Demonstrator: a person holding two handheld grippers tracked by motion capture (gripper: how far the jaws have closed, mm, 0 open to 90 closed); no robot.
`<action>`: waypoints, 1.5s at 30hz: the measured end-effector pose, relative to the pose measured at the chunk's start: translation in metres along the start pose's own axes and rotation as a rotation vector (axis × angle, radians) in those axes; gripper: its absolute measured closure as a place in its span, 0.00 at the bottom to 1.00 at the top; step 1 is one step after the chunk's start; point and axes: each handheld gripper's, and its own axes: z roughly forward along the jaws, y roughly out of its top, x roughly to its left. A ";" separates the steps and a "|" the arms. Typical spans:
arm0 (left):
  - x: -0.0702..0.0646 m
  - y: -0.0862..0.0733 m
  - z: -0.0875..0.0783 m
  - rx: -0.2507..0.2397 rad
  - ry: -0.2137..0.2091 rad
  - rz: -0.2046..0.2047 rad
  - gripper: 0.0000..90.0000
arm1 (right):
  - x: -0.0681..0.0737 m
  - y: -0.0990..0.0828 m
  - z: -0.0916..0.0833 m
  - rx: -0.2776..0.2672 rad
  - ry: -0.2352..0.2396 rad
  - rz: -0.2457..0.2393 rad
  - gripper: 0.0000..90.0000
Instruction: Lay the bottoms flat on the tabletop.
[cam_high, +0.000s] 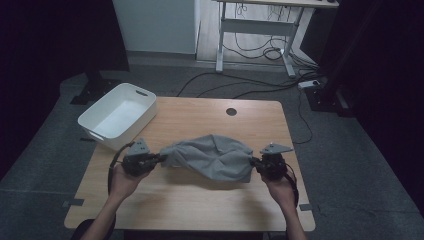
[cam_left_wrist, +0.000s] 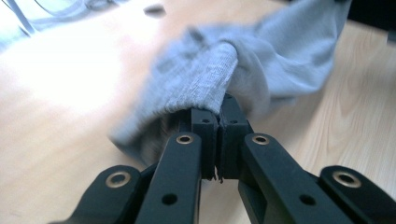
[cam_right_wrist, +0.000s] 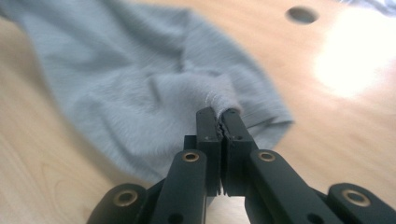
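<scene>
A grey cloth (cam_high: 212, 156) hangs stretched between my two grippers just above the wooden table (cam_high: 190, 200). At its left end my left gripper (cam_high: 159, 159) is shut on a bunched corner, and in the left gripper view the ribbed fabric (cam_left_wrist: 205, 79) is pinched between the closed jaws (cam_left_wrist: 218, 108). My right gripper (cam_high: 254, 162) is shut on the cloth's right end; in the right gripper view a small tuft of cloth (cam_right_wrist: 219, 95) sits between its closed jaws (cam_right_wrist: 219, 116). The cloth's middle sags and is wrinkled.
A white plastic bin (cam_high: 118, 116) stands at the table's back left corner. A round cable hole (cam_high: 231, 111) sits near the table's far edge. Beyond the table stand a white cabinet (cam_high: 157, 25) and a desk frame (cam_high: 260, 30) with cables on the floor.
</scene>
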 end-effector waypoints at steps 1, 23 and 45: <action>0.003 0.006 -0.004 -0.011 0.014 -0.001 0.97 | -0.003 0.002 -0.005 -0.010 -0.010 0.001 0.98; 0.045 -0.035 0.016 0.132 0.093 -0.110 0.41 | -0.028 -0.002 0.025 0.061 -0.038 0.076 0.60; 0.030 -0.090 0.035 0.189 0.064 -0.126 0.34 | 0.106 0.025 0.109 0.152 0.339 -0.175 0.71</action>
